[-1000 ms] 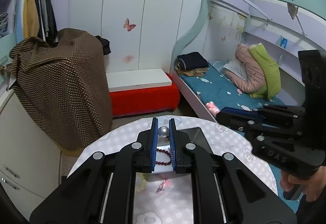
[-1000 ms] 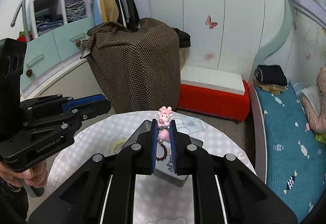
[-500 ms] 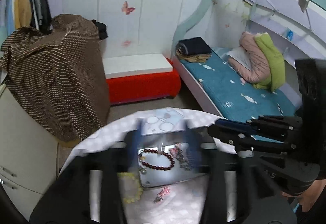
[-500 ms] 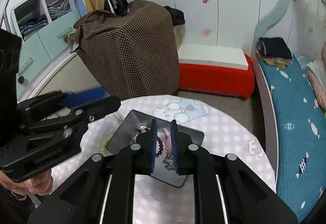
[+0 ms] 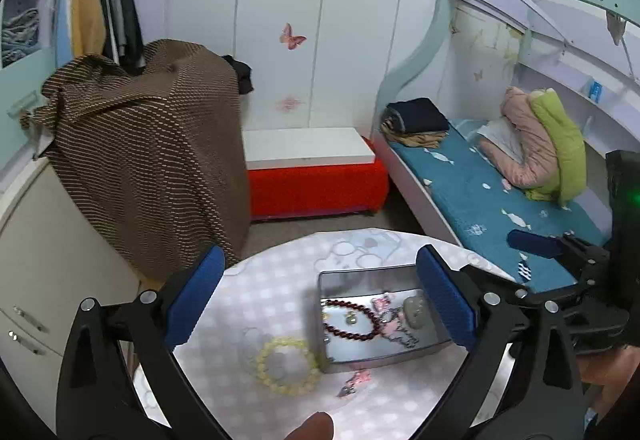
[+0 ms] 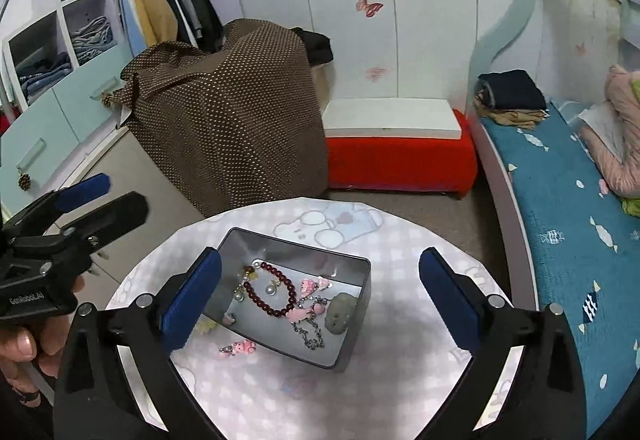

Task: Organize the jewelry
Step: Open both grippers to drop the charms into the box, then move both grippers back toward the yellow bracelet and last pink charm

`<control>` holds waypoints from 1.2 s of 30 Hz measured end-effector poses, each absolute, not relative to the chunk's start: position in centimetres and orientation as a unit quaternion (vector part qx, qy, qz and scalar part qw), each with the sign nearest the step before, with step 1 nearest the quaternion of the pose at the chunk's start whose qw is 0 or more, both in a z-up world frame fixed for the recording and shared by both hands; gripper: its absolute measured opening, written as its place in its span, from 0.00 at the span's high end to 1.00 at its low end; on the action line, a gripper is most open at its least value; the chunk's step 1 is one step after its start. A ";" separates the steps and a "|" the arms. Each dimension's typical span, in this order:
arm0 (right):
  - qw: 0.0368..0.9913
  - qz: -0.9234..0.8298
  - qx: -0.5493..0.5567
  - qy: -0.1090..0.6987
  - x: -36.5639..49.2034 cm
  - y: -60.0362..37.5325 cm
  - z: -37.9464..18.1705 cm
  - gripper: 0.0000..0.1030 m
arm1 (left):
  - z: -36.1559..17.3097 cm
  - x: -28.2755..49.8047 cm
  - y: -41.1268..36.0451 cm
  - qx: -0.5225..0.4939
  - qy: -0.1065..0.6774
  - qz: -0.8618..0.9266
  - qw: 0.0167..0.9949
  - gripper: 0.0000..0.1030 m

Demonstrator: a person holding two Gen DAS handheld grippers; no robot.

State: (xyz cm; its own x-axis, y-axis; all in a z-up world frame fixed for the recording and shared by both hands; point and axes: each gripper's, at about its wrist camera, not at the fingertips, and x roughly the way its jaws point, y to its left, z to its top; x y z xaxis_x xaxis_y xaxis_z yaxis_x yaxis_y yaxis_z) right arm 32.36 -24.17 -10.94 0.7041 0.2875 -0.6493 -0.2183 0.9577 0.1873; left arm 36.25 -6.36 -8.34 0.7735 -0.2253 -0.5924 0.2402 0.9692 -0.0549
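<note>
A grey metal tin (image 6: 352,340) (image 5: 348,278) stands on the round table. It holds a dark red bead bracelet (image 6: 276,290) (image 5: 352,324), pearl earrings (image 6: 272,290), pink charms on a chain (image 6: 306,310) and a grey stone piece (image 6: 340,314). A yellow bead bracelet (image 5: 286,366) and a small pink charm (image 6: 238,349) (image 5: 354,384) lie on the table beside the tin. My left gripper (image 5: 320,304) is open and empty above the table. My right gripper (image 6: 320,296) is open and empty above the tin.
The round table (image 6: 400,268) has a white and pink checked cloth. Beyond it stand a brown draped cabinet (image 6: 232,112), a red bench (image 6: 400,156) and a bed (image 6: 560,208) at the right. A wardrobe (image 6: 60,80) stands at the left.
Both grippers have opened. The left one let go of a pearl piece and the right one let go of a pink charm; both now lie in the tin.
</note>
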 end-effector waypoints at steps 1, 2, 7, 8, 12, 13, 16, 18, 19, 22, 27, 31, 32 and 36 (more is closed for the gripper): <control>0.923 0.135 0.049 0.357 32.2 -24.1 -10.8 0.08 | -8.3 35.9 -6.1 0.010 0.311 -0.120 0.943 0.06; 0.924 0.133 0.049 0.355 32.1 -24.1 -10.8 0.08 | -8.4 35.6 -5.7 0.008 0.308 -0.116 0.944 0.06; 0.932 0.118 0.050 0.340 30.9 -23.9 -10.1 0.08 | -8.5 34.0 -4.0 0.005 0.300 -0.090 0.950 0.06; 0.934 0.115 0.050 0.336 30.6 -23.9 -10.0 0.08 | -8.5 33.6 -3.8 0.005 0.297 -0.085 0.951 0.06; 0.939 0.110 0.050 0.322 28.8 -23.8 -9.6 0.08 | -9.1 31.9 -2.4 0.009 0.292 -0.067 0.954 0.06; 0.940 0.108 0.050 0.319 28.3 -23.8 -9.6 0.08 | -9.3 31.6 -2.1 0.009 0.292 -0.063 0.954 0.06; 0.941 0.107 0.049 0.319 26.7 -23.5 -9.9 0.08 | -10.2 30.5 -1.2 0.005 0.296 -0.053 0.954 0.06; 0.940 0.108 0.052 0.320 25.5 -23.2 -10.2 0.08 | -11.0 29.8 -0.6 0.003 0.302 -0.046 0.952 0.06; 0.939 0.108 0.053 0.321 25.1 -23.1 -10.4 0.08 | -11.5 29.4 -0.3 0.005 0.306 -0.042 0.951 0.06; 0.938 0.109 0.053 0.324 23.7 -22.7 -11.2 0.08 | -13.2 28.6 0.3 0.007 0.323 -0.031 0.946 0.06; 0.936 0.108 0.045 0.333 22.0 -21.5 -12.6 0.08 | -15.6 27.8 0.8 0.006 0.344 -0.020 0.939 0.06; 0.935 0.105 0.034 0.336 21.0 -20.8 -13.7 0.08 | -16.6 27.1 0.8 0.019 0.348 -0.011 0.937 0.06; 0.936 0.103 0.032 0.336 20.8 -20.6 -14.1 0.08 | -16.8 27.0 0.8 0.020 0.348 -0.010 0.937 0.06; 0.932 0.098 0.032 0.349 20.7 -19.9 -15.7 0.08 | -17.4 27.3 0.7 0.024 0.351 -0.009 0.936 0.06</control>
